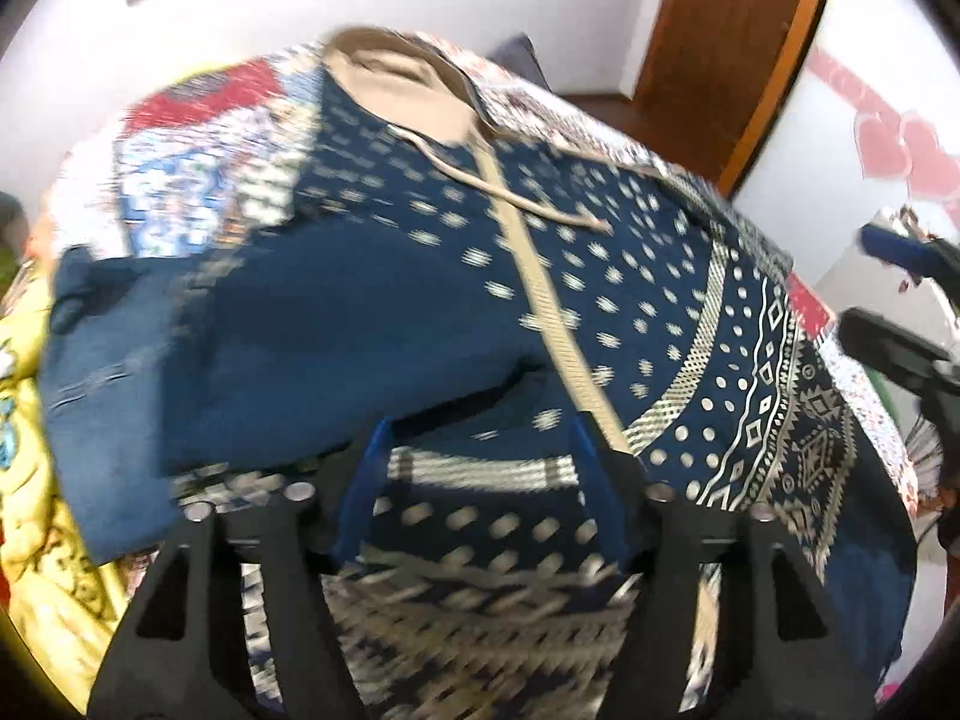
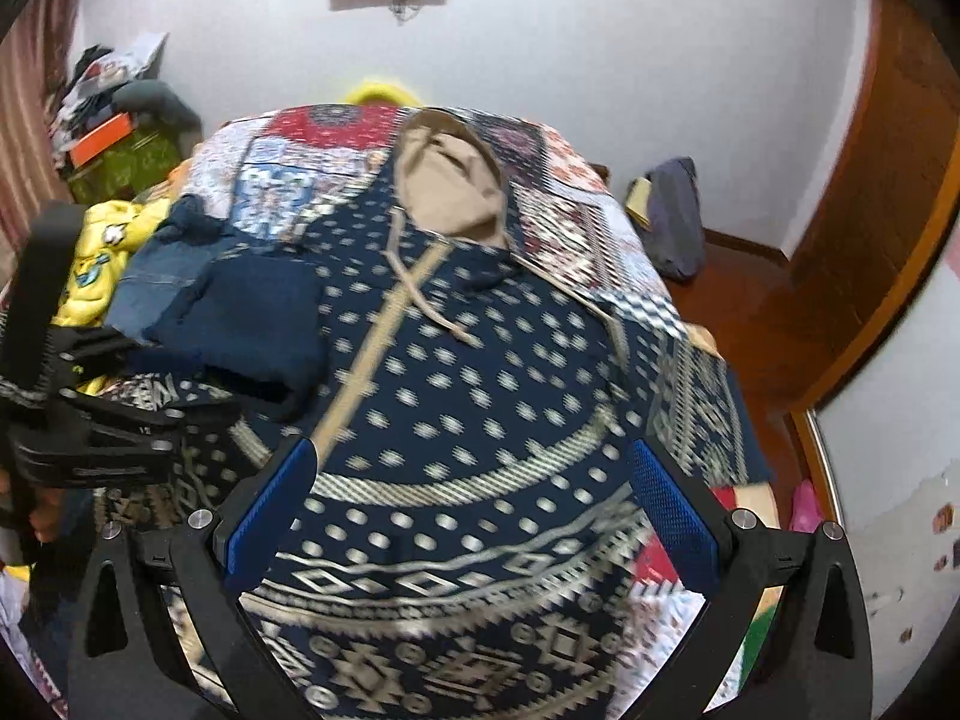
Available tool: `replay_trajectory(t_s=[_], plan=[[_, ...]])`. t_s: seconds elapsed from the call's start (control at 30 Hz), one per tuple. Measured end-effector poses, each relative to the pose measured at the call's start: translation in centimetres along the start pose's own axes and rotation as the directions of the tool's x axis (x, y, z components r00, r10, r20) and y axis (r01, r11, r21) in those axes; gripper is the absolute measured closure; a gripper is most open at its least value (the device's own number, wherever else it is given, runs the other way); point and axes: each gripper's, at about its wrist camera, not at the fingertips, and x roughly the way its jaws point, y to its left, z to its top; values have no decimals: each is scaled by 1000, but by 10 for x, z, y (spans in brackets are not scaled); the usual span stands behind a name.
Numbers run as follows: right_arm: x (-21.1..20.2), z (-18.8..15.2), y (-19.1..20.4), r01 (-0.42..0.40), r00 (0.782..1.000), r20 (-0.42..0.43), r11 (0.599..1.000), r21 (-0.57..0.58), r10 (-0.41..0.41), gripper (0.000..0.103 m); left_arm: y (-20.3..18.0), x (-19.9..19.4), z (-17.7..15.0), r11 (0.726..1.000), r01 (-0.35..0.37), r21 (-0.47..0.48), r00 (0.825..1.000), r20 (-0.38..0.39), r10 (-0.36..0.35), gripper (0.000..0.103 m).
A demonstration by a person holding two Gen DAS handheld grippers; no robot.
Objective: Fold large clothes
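Over the near edge of the bed, the left tool [image 1: 480,468] hangs tilted down at the hem of the hoodie [image 1: 372,300], its blue pads apart with patterned cloth showing between them; whether any fold is pinched there I cannot tell, but the jaws stand open. The right tool [image 2: 474,516] hovers beside it, also over the near hem, its jaws spread wide and holding nothing.

The hoodie, dark blue with pale dots and banded borders, lies face up along the bed's patchwork cover [image 2: 576,222], beige hood [image 2: 456,192] toward the far end, zip [image 2: 366,354] running up the middle. One sleeve [image 2: 240,312] is already laid across the chest on the left side; the other side still spreads toward the bed's right edge.

A yellow garment [image 2: 96,264] is heaped at the left edge, close to the folded sleeve.

Risks, as I judge them: a grip that takes only the top layer at the hem would drag the front and leave the back wrinkled beneath. The loose drawcord [image 2: 432,306] could snag a finger. Lifting the hem unevenly could also spill the folded sleeve back out.
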Motion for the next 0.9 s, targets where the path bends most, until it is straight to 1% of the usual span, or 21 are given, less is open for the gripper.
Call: replay_trajectory(t_s=[0.07, 0.17, 0.27, 0.33, 0.47, 0.53, 0.57, 0.63, 0.67, 0.7, 0.73, 0.77, 0.8, 0.83, 0.9], plan=[[1, 8, 16, -25, 1000, 3, 999, -29, 25, 0, 27, -25, -7, 998, -44, -37, 998, 39, 45, 36], [8, 22, 49, -83, 997, -2, 993, -85, 84, 0, 66, -45, -16, 990, -113, -86, 991, 56, 118, 36], [22, 33, 84, -146, 989, -25, 980, -134, 144, 1, 109, -57, -31, 974, -171, -148, 983, 46, 179, 36], [33, 37, 104, -175, 984, -43, 972, -159, 170, 1, 135, -61, -44, 963, -191, -191, 979, 30, 200, 36], [64, 47, 153, -248, 968, -103, 942, -225, 230, 4, 168, -62, -66, 946, -222, -237, 973, 7, 230, 36], [75, 51, 172, -269, 962, -125, 930, -250, 244, 14, 178, -60, -76, 941, -235, -245, 970, -2, 242, 36], [85, 53, 185, -285, 956, -144, 921, -265, 254, 16, 181, -58, -79, 940, -240, -244, 969, -7, 246, 36], [101, 55, 203, -316, 946, -174, 906, -283, 275, 24, 186, -55, -85, 939, -250, -237, 967, -14, 254, 36], [106, 55, 209, -329, 940, -188, 900, -287, 284, 26, 187, -52, -88, 939, -257, -230, 966, -19, 259, 36], [114, 55, 216, -338, 935, -208, 894, -292, 286, 33, 188, -50, -90, 939, -260, -226, 965, -22, 262, 36], [121, 55, 222, -343, 932, -225, 891, -299, 283, 39, 189, -46, -92, 940, -261, -220, 965, -26, 262, 36], [131, 53, 229, -348, 928, -248, 884, -312, 278, 41, 190, -42, -94, 941, -258, -218, 966, -29, 258, 36], [137, 52, 233, -347, 927, -260, 882, -319, 270, 47, 190, -39, -96, 943, -252, -217, 968, -35, 250, 36], [144, 52, 235, -339, 928, -269, 883, -324, 257, 54, 189, -36, -96, 944, -248, -217, 969, -38, 246, 36], [155, 50, 237, -325, 930, -279, 888, -326, 238, 61, 189, -29, -96, 947, -241, -210, 970, -46, 237, 36]])
